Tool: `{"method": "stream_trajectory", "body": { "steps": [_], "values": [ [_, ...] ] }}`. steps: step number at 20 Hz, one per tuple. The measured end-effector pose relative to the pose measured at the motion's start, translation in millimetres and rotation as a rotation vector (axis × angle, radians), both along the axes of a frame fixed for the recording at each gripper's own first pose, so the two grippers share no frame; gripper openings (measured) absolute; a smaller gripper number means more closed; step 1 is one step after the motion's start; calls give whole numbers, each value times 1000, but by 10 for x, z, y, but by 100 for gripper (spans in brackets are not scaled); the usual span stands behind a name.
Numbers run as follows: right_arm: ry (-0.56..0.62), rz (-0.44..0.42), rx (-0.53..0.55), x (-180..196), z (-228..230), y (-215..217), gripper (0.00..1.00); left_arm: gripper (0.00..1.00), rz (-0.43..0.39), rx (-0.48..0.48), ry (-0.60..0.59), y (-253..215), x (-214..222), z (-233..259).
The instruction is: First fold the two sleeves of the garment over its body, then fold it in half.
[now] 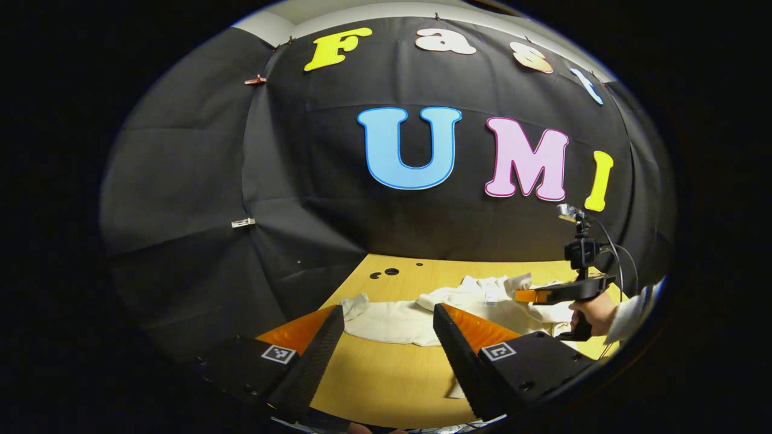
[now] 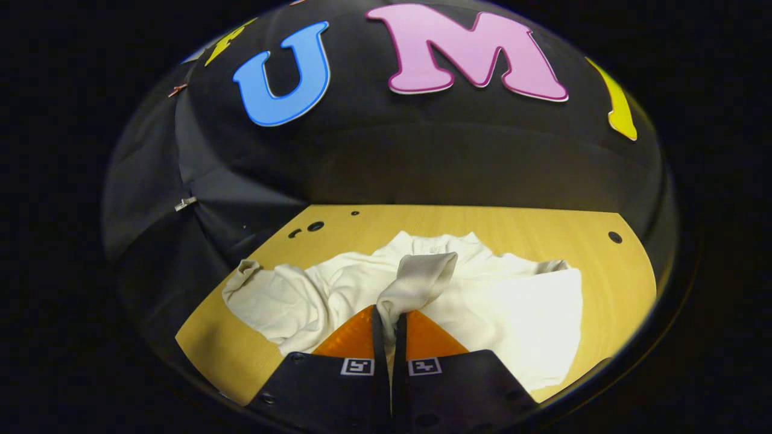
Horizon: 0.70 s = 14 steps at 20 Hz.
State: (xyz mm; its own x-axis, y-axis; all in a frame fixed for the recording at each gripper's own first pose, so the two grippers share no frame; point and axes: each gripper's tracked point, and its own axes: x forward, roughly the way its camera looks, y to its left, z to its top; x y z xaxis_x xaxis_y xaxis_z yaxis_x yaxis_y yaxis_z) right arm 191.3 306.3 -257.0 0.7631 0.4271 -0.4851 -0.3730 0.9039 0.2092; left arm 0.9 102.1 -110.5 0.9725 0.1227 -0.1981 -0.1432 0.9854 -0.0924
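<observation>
A white long-sleeved garment (image 2: 512, 307) lies spread on the wooden table (image 2: 543, 232), collar toward the back wall. My right gripper (image 2: 388, 316) is shut on the end of one sleeve (image 2: 422, 277), which hangs lifted above the garment's body. The other sleeve (image 2: 250, 283) lies stretched toward the table's left side. In the left gripper view, the garment (image 1: 398, 319) lies ahead of my left gripper (image 1: 389, 322), which is open above the table with nothing between its fingers. Farther right, the right gripper (image 1: 523, 295) and the hand (image 1: 594, 313) holding it hover over the cloth.
Small dark holes (image 2: 315, 226) mark the tabletop near its back left corner, another hole (image 2: 614, 237) sits at the back right. The black cloth wall (image 1: 362, 229) closes off the back and left of the table. Bare wood (image 1: 386, 380) lies in front of the garment.
</observation>
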Motion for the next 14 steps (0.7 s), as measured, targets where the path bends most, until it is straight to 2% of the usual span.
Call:
{"method": "stream_trajectory", "body": {
  "steps": [7, 14],
  "values": [
    [52, 51, -48, -87, -368, 473, 6, 96, 22, -29, 30, 278, 17, -204],
    [131, 25, -65, -126, -695, 605, 6, 94, 4, -44, 48, 352, 96, -310]
  ]
}}
